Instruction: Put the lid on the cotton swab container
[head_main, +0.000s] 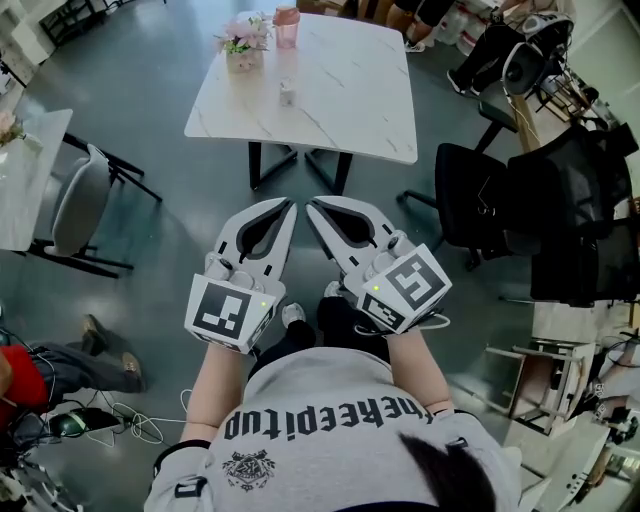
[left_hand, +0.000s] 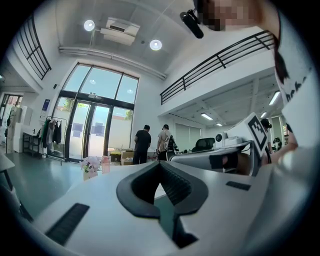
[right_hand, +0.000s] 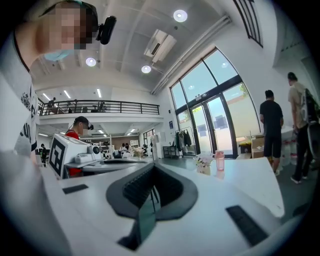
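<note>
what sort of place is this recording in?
Probably an open-plan office or lab lobby: a white marble-look table, a black office chair, a railed mezzanine and tall glass entrance doors.

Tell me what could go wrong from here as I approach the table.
Both the left gripper and right gripper are shut and empty; reaching in shut could knock the small white container. The flowers and pink bottle stand close behind it and could tip.
</note>
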